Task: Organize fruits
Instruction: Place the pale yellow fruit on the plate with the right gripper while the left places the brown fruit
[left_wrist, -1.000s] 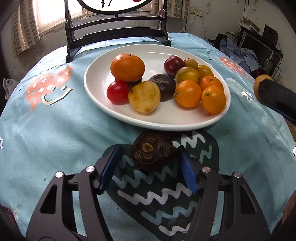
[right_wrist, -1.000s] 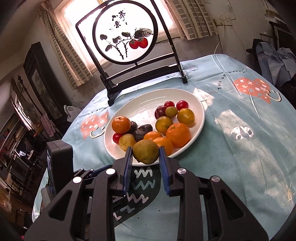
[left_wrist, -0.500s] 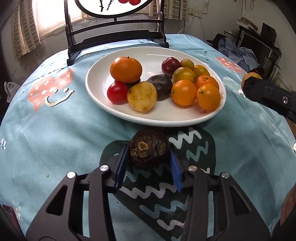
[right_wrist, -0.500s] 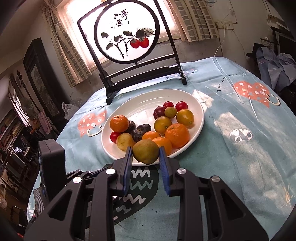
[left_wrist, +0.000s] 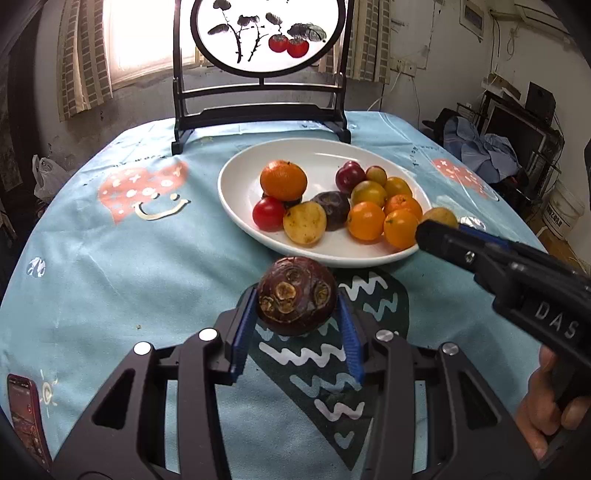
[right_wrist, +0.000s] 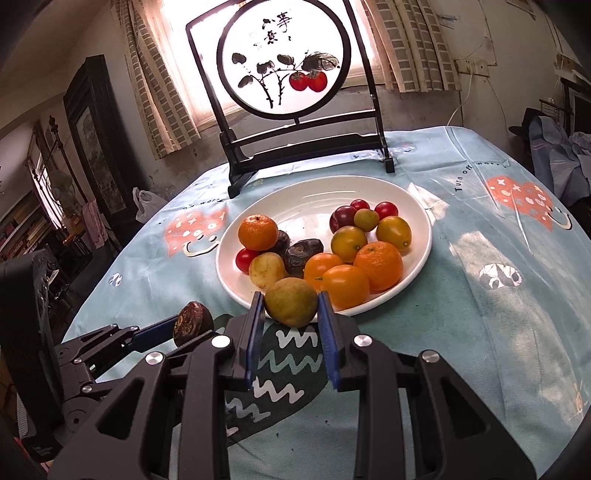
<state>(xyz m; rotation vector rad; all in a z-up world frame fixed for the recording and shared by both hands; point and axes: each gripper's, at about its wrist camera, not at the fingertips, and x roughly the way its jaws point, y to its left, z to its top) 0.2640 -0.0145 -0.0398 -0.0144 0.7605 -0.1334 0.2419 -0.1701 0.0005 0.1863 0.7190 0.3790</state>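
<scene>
Blue-clothed tabletop (left_wrist: 110, 266) carries a white plate (right_wrist: 317, 192) heaped with oranges, tomatoes and plums; left tongs (left_wrist: 295, 321) are clamped on a dark purple fruit (left_wrist: 296, 295) lifted just short of the plate's near rim, while right tongs (right_wrist: 290, 317) are clamped on a yellow-green fruit (right_wrist: 291, 302) at that rim

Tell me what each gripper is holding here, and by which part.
The left gripper clamps a dark brown water chestnut by its two sides. The right gripper clamps a yellow-green fruit by its sides, at the white plate's near rim.
</scene>
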